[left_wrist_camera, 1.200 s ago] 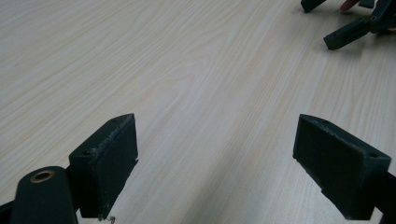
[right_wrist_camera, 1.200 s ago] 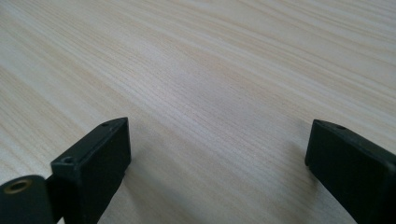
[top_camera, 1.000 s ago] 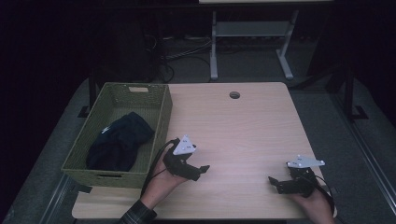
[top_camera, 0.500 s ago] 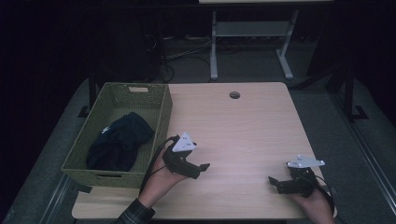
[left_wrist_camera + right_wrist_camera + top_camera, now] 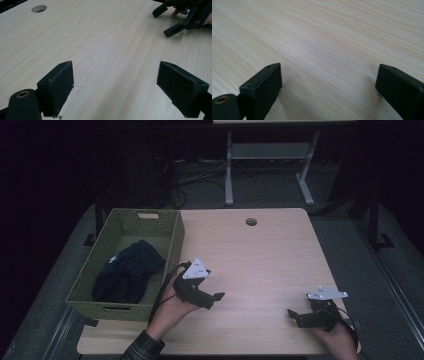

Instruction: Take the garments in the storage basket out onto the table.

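Judged near done or done: the dark cloth [image 5: 127, 272] lies in the green basket [image 5: 172, 251], nothing is held, and the table [image 5: 260, 255] between the tools is bare.

Right gripper [image 5: 296, 316]: low at the near edge, jaws spread wide, bare wood between the fingers [image 5: 260, 87].

Left gripper [image 5: 216, 299]: just beside the basket's near corner, jaws spread wide over bare wood, fingers [image 5: 58, 83] pointing away from the basket. The cloth sits behind and to the side of them, well apart.
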`<state>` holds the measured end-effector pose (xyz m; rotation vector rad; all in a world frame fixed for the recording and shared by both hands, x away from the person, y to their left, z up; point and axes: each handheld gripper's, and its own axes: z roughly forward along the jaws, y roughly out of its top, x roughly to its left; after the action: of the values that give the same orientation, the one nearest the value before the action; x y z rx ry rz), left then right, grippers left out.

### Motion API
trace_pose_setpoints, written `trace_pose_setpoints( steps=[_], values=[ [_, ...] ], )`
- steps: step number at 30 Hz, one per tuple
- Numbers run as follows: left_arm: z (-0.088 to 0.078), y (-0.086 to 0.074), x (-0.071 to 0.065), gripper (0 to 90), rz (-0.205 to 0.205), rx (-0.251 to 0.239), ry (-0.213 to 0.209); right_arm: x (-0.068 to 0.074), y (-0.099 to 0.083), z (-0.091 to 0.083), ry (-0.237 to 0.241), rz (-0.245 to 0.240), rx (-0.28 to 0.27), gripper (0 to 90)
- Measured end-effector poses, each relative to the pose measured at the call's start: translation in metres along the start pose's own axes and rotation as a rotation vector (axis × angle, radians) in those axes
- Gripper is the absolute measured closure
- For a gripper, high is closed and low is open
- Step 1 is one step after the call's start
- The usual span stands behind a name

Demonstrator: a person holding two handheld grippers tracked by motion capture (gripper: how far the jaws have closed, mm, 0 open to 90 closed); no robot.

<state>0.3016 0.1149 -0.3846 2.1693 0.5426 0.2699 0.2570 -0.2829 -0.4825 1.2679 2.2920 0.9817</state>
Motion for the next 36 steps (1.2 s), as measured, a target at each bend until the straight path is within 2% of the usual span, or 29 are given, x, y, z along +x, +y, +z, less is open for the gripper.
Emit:
trace_pose_setpoints(
  steps=[12, 19, 30, 36],
  values=[
    [-0.005, 0.007, 0.009, 13.4, 0.001, -0.007, 0.001, 0.000, 0.000, 0.000, 0.001, 0.001, 0.000, 6.5],
    [-0.005, 0.010, 0.016, 13.6, -0.002, -0.020, -0.027, 0.000, 0.000, 0.000, 0.000, 0.000, 0.000, 6.5],
    [-0.005, 0.016, 0.025, 13.6, 0.012, 0.004, -0.056, 0.000, 0.000, 0.000, 0.001, -0.001, -0.001, 6.5],
    [-0.007, 0.018, 0.030, 13.8, -0.001, -0.002, -0.065, 0.000, 0.000, 0.000, 0.000, -0.001, -0.001, 6.5]
  ],
)
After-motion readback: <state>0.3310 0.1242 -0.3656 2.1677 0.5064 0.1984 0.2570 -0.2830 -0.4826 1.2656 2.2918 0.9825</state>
